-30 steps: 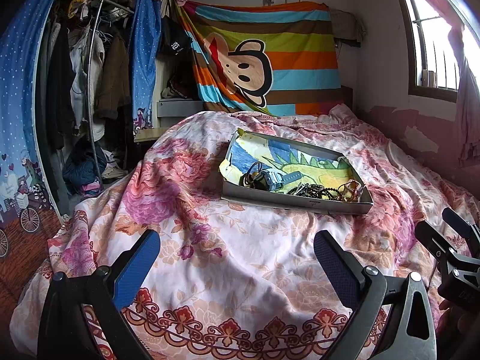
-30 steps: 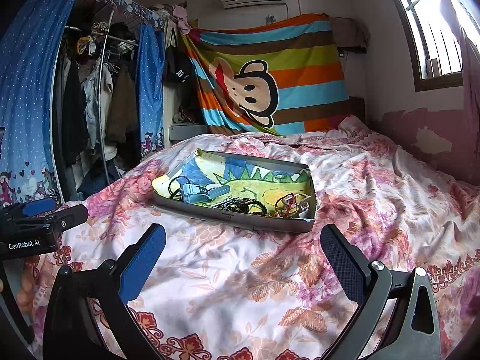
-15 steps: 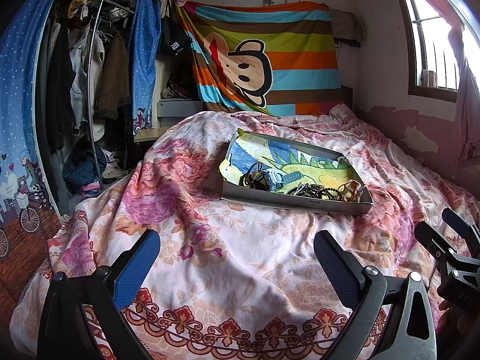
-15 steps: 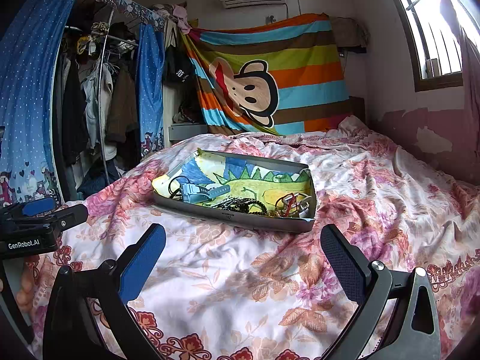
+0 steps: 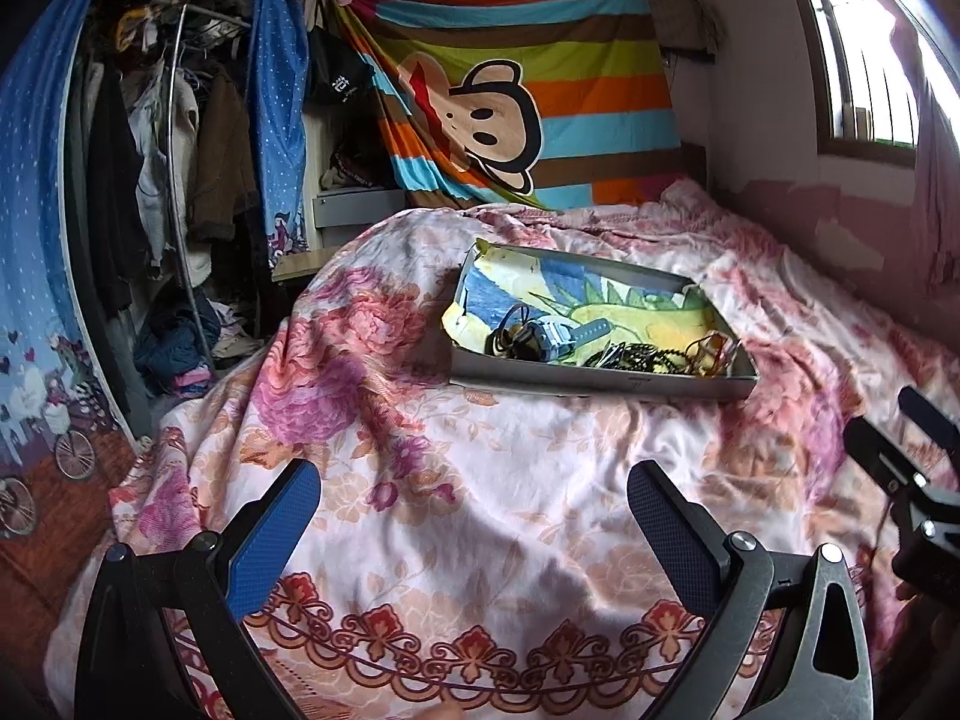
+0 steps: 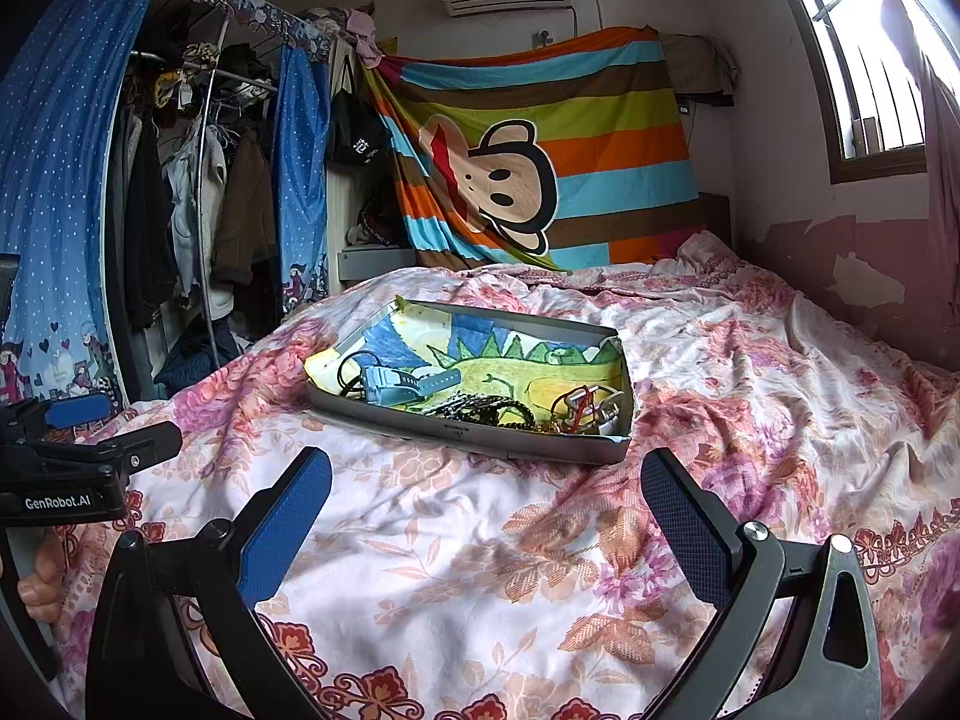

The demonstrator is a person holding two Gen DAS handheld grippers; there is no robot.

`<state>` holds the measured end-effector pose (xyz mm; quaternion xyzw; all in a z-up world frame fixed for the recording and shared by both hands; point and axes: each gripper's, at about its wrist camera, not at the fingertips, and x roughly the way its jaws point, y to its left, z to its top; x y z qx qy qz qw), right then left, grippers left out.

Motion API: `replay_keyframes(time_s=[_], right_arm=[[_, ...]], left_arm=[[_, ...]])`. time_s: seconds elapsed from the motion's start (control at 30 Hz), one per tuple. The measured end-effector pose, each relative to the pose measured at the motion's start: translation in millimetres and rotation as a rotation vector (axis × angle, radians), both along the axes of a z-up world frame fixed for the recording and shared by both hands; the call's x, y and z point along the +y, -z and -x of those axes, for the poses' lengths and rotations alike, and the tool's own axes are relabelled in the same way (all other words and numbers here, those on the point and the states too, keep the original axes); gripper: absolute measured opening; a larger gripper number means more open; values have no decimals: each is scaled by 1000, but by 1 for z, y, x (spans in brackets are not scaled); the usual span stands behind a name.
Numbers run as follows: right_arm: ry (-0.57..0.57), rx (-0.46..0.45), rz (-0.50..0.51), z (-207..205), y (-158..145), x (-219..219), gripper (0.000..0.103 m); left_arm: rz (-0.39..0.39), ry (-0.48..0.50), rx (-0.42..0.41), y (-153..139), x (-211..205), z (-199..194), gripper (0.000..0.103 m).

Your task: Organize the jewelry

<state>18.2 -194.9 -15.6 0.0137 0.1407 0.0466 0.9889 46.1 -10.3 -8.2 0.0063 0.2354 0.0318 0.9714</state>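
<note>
A shallow grey tray (image 5: 600, 383) (image 6: 468, 433) lined with a dinosaur drawing lies on the floral bedspread (image 5: 480, 480). In it lie a light blue watch (image 5: 567, 337) (image 6: 408, 385), dark cords at the left, black bead strings (image 6: 486, 409) (image 5: 636, 355) and red and metal pieces (image 6: 585, 405) at the right. My left gripper (image 5: 474, 510) hovers open over the bedspread, well short of the tray. Likewise the right gripper (image 6: 486, 495) stands open just in front of the tray. Neither holds anything.
A monkey-print striped blanket (image 6: 540, 156) hangs on the far wall. A clothes rack with blue curtains (image 5: 282, 96) stands left of the bed. A window (image 6: 870, 60) is at the right. A hand (image 6: 39, 576) holds the left gripper's handle.
</note>
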Motion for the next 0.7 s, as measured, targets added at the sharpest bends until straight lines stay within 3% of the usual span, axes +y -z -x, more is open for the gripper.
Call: replay_keyframes(time_s=[0.2, 0.7], right_arm=[[-1, 1, 1, 0, 0, 0, 101], [-7, 7, 5, 4, 6, 4, 101]], left_arm=[[-33, -10, -25, -2, -4, 2, 103], [-19, -6, -19, -4, -1, 1, 103]])
